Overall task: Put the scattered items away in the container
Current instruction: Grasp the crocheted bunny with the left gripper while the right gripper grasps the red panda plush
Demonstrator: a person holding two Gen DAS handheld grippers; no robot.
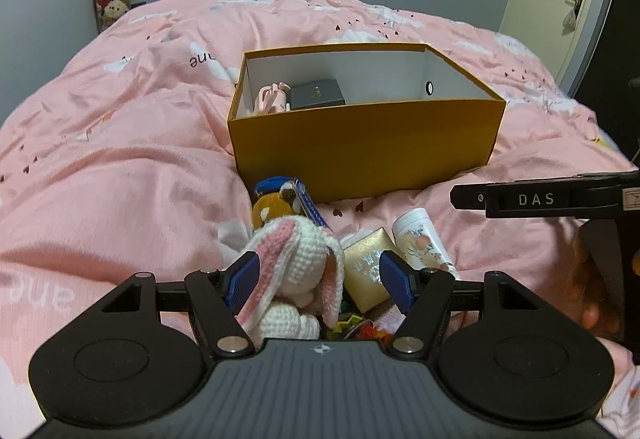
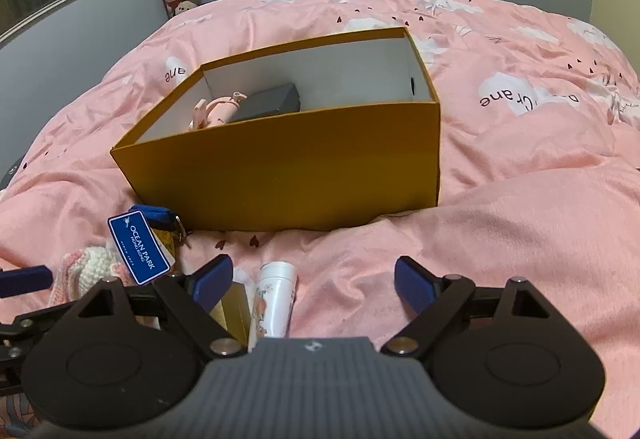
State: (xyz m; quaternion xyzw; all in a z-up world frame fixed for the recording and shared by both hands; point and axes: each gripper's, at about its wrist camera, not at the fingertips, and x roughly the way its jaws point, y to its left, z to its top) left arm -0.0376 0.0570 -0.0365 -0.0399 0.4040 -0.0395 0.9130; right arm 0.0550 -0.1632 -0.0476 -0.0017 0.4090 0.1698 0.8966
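Rumpled pink duvet (image 1: 120, 159) w/ mustard cardboard box (image 1: 360, 151). Left gripper (image 1: 318, 279) wide open round crocheted bunny (image 1: 296, 259); right gripper (image 2: 314, 283) wide open, empty, over white tube (image 2: 276, 295).

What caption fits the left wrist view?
Open left gripper straddles a crocheted bunny on the pink bedding, orange box beyond.

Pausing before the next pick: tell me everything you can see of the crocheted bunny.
The crocheted bunny is white yarn with long pink-lined floppy ears, slumped on the pink duvet in front of the yellow box. It sits between the open left gripper fingers; contact is unclear. A brown plush lies behind, a gold box beside it.
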